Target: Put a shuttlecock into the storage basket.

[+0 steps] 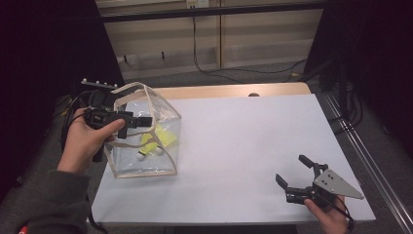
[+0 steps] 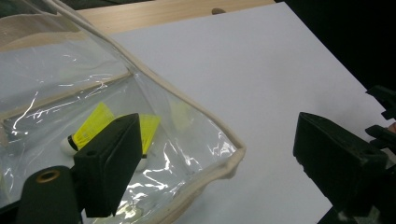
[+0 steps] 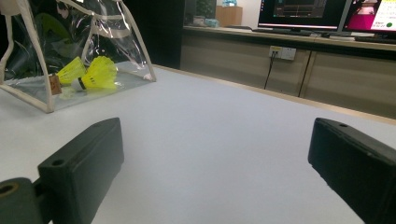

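The left hand (image 1: 85, 139) comes in from the lower left, forearm in a grey sleeve, and holds the left hand-held gripper (image 1: 146, 121) about level, pointing right over the open top of a clear bag (image 1: 165, 161) with cream edging. Its jaws stand wide apart with nothing between the pads; one jaw hangs over the inside of the bag, the other beyond the bag's rim over the bare counter (image 1: 243, 146). The right hand (image 1: 331, 214) rests low at the near right corner of the counter, well apart from the bag, with the right hand-held gripper (image 1: 292, 171) pointing up and left across the surface, jaws wide open and empty, its grey three-cornered plate on top.

The left gripper view looks down through the bag's mouth: two yellow shuttlecocks (image 2: 98, 125) lie on the bag's floor just below and behind the left jaw, and the cream rim (image 2: 224, 165) runs between the two jaws. The right gripper view shows the bag from the side, far ahead and left of its jaws, and also monitors (image 3: 303, 11) and a wall socket (image 3: 282, 52) beyond the counter.

Counted: two hand-held grippers, one bag, two shuttlecocks.
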A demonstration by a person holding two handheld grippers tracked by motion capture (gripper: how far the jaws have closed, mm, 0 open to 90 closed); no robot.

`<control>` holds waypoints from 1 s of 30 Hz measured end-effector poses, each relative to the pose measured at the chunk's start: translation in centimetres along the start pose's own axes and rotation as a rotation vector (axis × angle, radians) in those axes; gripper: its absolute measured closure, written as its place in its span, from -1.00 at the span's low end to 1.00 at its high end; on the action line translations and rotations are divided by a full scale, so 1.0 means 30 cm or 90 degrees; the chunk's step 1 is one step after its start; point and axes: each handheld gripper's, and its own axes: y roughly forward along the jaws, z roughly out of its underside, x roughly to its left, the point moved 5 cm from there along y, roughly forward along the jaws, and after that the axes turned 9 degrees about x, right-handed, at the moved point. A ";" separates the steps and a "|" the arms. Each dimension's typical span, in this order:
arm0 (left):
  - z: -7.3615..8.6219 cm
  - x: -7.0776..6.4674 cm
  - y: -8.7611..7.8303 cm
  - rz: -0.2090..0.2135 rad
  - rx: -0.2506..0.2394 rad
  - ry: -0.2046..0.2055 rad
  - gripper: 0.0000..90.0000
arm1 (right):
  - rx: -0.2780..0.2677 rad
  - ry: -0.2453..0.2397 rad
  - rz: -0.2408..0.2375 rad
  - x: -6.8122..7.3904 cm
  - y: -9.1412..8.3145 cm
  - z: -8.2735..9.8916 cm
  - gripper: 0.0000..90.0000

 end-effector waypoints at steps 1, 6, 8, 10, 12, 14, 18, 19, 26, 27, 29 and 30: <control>0.001 -0.001 -0.001 0.002 -0.001 0.003 -0.66 | 0.000 0.000 -0.001 0.000 0.000 0.000 -0.93; 0.005 -0.013 0.006 0.015 -0.009 0.009 -0.69 | 0.000 0.000 0.000 0.000 0.001 0.000 -0.93; 0.006 -0.020 0.008 0.019 -0.011 0.013 -0.70 | 0.001 0.000 0.000 0.001 0.001 0.000 -0.93; 0.007 -0.027 0.011 0.021 -0.013 0.017 -0.70 | 0.001 -0.001 -0.001 0.002 0.001 0.000 -0.93; 0.009 -0.032 0.014 0.025 -0.014 0.020 -0.71 | 0.001 0.000 -0.001 0.002 0.001 0.000 -0.93; 0.011 -0.035 0.018 0.030 -0.016 0.024 -0.71 | 0.000 0.000 -0.001 0.002 0.001 0.000 -0.93; 0.014 -0.037 0.026 0.035 -0.019 0.025 -0.71 | 0.001 0.000 0.000 0.002 0.001 0.000 -0.93; 0.016 -0.038 0.028 0.035 -0.019 0.024 -0.71 | 0.001 0.000 -0.001 0.002 0.001 0.000 -0.93; 0.021 -0.050 0.040 0.044 -0.023 0.031 -0.71 | 0.000 -0.001 -0.001 0.003 0.003 0.000 -0.93; 0.022 -0.053 0.041 0.045 -0.024 0.034 -0.71 | 0.000 0.000 -0.001 0.003 0.003 0.000 -0.93; 0.023 -0.061 0.043 0.048 -0.025 0.038 -0.71 | 0.000 -0.001 -0.003 0.004 0.003 0.000 -0.93; 0.023 -0.065 0.044 0.052 -0.029 0.043 -0.71 | 0.000 0.000 -0.002 0.004 0.003 0.000 -0.93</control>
